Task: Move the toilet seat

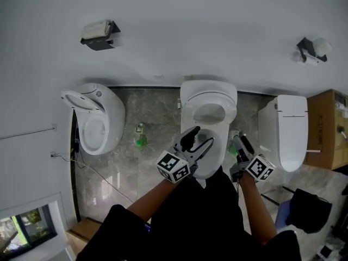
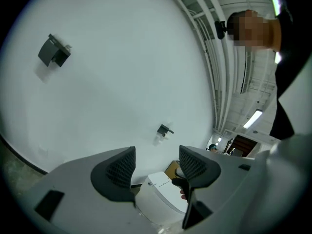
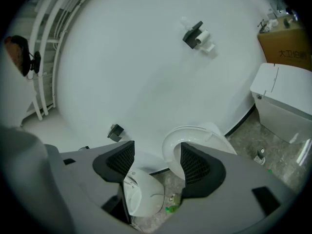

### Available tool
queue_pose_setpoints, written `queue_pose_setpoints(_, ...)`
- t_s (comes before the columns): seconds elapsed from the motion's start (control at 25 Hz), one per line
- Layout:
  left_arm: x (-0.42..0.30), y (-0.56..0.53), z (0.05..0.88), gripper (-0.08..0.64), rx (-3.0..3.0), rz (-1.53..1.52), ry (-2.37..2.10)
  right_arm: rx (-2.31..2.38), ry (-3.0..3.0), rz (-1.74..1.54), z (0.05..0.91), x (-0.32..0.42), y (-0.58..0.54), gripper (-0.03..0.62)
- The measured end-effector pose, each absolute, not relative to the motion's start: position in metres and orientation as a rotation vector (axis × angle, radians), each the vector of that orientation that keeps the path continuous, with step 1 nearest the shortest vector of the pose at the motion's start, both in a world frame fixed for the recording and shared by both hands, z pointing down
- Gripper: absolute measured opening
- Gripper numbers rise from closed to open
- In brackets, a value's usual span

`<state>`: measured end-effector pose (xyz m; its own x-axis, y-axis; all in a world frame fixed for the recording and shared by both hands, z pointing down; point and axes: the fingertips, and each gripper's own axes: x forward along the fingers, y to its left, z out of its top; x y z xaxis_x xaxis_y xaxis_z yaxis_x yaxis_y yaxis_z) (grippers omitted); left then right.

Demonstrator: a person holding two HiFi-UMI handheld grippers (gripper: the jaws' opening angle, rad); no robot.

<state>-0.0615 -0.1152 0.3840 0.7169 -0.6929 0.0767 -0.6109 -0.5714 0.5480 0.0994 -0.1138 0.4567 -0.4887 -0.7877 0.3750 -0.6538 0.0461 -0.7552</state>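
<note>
The middle white toilet (image 1: 209, 125) stands against the wall, and its seat ring (image 1: 209, 109) looks lifted toward the wall. The right gripper view shows that ring (image 3: 194, 133) tilted up, just past the right-hand fingertip. My left gripper (image 1: 197, 140) hovers open over the bowl's front, touching nothing. In its own view the left gripper (image 2: 157, 165) frames the lidded toilet (image 2: 163, 191) on the right. My right gripper (image 1: 241, 144) is open beside the bowl's right flank. Nothing lies between the right gripper's (image 3: 157, 162) fingers.
A left toilet (image 1: 93, 118) has its seat raised; a right toilet (image 1: 291, 130) has its lid down. A green bottle (image 1: 141, 141) and a cable lie on the grey floor. A cardboard box (image 1: 326, 128) stands far right. Two paper holders (image 1: 99, 35) hang on the wall.
</note>
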Motion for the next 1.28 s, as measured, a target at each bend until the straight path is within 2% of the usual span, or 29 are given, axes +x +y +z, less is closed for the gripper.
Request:
queue_pose_setpoints(0.2, -0.06, -0.082, 0.36, 0.281, 2.47, -0.182, -0.949, -1.521, 2.296, -1.304, 0.427, 0.09, -0.087, 0.299)
queue_pose_setpoints(0.36, -0.068, -0.068, 0.357, 0.215, 2.528, -0.162, -0.958, -1.628, 2.375, -1.168, 0.398, 0.096, -0.073, 0.299)
queue_pose_setpoints(0.48, -0.079, -0.069, 0.35, 0.06, 2.545, -0.15, -1.064, -1.656, 2.421, -1.059, 0.375, 0.098, -0.063, 0.299)
queue_pose_setpoints(0.56, -0.084, -0.068, 0.342, 0.022, 2.544, -0.162, -1.097, -1.628, 2.443, -1.024, 0.367, 0.092, -0.055, 0.299)
queue_pose_setpoints(0.92, -0.069, 0.002, 0.312, 0.015, 2.545, -0.146, -1.188, -1.354, 2.634, -0.901, 0.337, 0.045, 0.015, 0.299)
queue_pose_setpoints(1.28, 0.001, 0.12, 0.318, 0.015, 2.491, -0.008, -1.295, -1.301, 2.78, -0.846, 0.338, 0.101, 0.135, 0.299)
